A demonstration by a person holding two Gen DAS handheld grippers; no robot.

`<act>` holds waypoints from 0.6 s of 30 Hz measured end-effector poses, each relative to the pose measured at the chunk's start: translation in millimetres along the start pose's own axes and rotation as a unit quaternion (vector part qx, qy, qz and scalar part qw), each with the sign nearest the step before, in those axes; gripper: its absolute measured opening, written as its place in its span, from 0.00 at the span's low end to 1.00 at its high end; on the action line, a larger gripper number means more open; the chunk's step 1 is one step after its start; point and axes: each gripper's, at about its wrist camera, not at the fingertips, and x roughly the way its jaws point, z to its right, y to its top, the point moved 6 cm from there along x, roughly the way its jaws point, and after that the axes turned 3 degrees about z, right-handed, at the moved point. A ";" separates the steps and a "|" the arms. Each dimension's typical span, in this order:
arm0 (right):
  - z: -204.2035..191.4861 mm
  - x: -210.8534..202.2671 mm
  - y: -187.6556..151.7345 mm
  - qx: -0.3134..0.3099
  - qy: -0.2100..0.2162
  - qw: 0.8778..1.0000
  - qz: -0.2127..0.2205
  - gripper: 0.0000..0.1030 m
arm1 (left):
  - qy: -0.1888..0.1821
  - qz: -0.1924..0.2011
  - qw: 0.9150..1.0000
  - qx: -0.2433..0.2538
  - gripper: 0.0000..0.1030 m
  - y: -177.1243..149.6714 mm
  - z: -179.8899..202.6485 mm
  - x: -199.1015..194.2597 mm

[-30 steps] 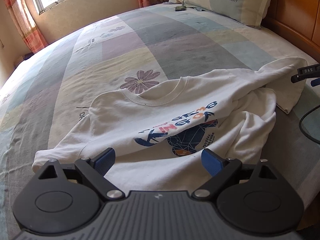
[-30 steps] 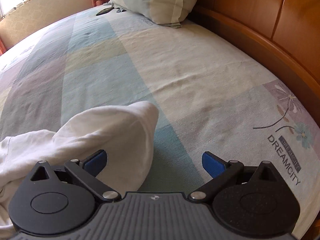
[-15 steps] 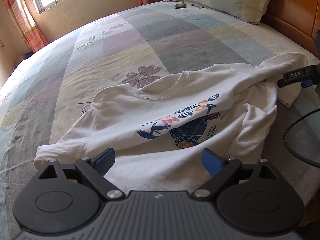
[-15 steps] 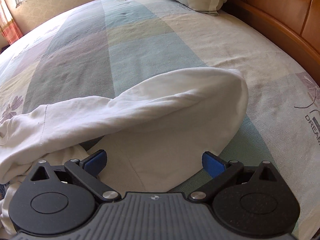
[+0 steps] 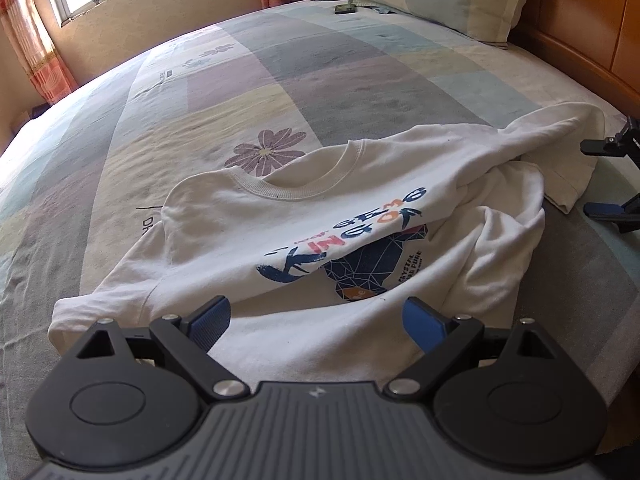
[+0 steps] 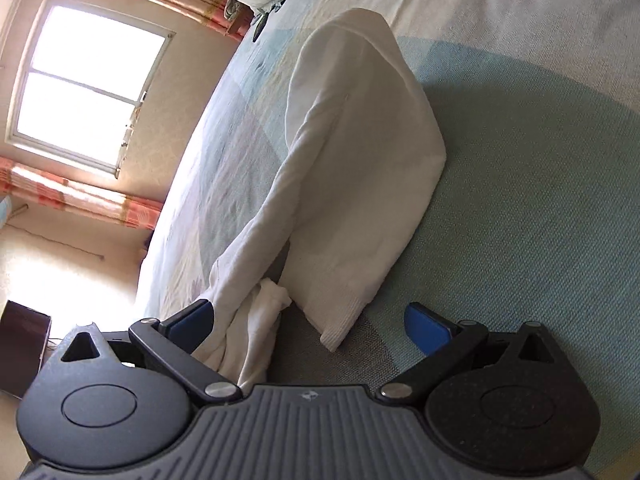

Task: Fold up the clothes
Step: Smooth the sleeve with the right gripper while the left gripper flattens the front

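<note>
Patchwork bedding covers the bed [image 5: 360, 80] under a white sweatshirt [image 5: 280, 220], which lies face up, rumpled, not yet folded. Both grippers, left [image 5: 316, 318] and right [image 6: 312, 320], have their fingers spread and hold nothing. Next, I judge, the sleeve [image 6: 360, 140] needs a grasp. Only the right view shows its cuff; only the left shows the print.

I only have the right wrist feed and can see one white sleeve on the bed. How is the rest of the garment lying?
Observer: The sweatshirt lies print side up, with a fold bunched across the print.
Operator: Is the left gripper holding anything?
Observer: No. The left gripper is open and grips nothing, low over the shirt's near edge.
Operator: Where is the other sleeve?
Observer: The other sleeve lies on the bed, just left of that gripper.
</note>
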 end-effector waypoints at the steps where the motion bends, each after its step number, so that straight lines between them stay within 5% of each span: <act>1: -1.6 3.4 0.3 -0.001 0.003 1.000 0.001 1.00 | -0.002 0.000 1.000 0.002 0.90 0.8 1.7 0.2; 12: -14.2 31.9 3.0 -0.060 0.056 0.996 0.028 1.00 | -0.005 -0.008 1.000 -0.009 0.90 -1.8 0.4 3.1; 18: -17.7 36.5 -5.6 -0.098 0.031 0.992 0.071 0.99 | -0.001 -0.010 1.000 -0.017 0.90 -2.4 -7.1 5.2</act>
